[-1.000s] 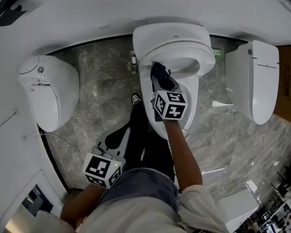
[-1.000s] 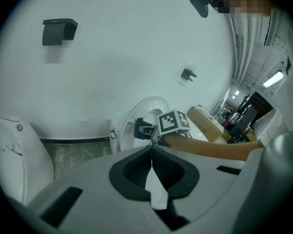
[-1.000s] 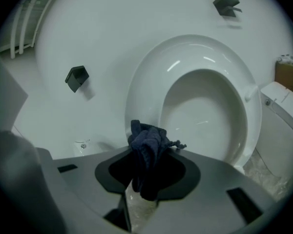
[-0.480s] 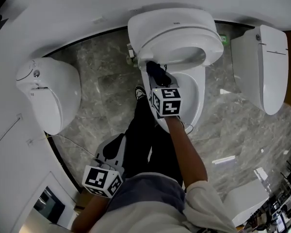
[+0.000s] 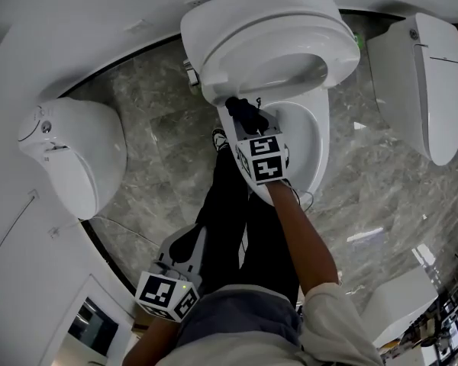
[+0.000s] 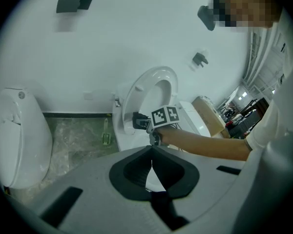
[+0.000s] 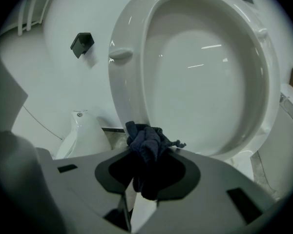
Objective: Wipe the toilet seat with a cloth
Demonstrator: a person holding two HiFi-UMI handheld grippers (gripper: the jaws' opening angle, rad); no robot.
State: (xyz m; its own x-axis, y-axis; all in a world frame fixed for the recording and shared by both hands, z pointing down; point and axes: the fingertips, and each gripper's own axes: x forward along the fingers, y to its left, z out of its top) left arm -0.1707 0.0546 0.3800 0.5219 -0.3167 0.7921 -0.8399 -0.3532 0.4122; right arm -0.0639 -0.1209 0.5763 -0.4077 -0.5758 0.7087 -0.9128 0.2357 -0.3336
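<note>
The white toilet seat (image 5: pixel 267 40) stands raised over the bowl (image 5: pixel 309 139). My right gripper (image 5: pixel 246 117) is shut on a bunched dark blue cloth (image 5: pixel 249 113), which presses against the lower left part of the seat ring. In the right gripper view the cloth (image 7: pixel 146 147) bulges out between the jaws of the right gripper (image 7: pixel 145 167), touching the seat's rim (image 7: pixel 129 87). My left gripper (image 5: pixel 182 244) hangs low by the person's legs, shut and empty. The left gripper (image 6: pixel 151 164) looks toward the toilet from there, and its view shows the right gripper (image 6: pixel 137 121).
Other white toilets stand to the left (image 5: pixel 72 155) and to the right (image 5: pixel 435 82) on the grey marble floor (image 5: pixel 156 120). The person's black-trousered legs (image 5: pixel 233 219) stand just left of the bowl. A green item (image 6: pixel 106 133) lies by the wall, and a cardboard box (image 6: pixel 207 113) sits beyond the toilet.
The head view has tilted, so the toilet looks larger and nearer. The right gripper stays at the seat's lower left with the cloth, shifted slightly along it. The left gripper barely moved.
</note>
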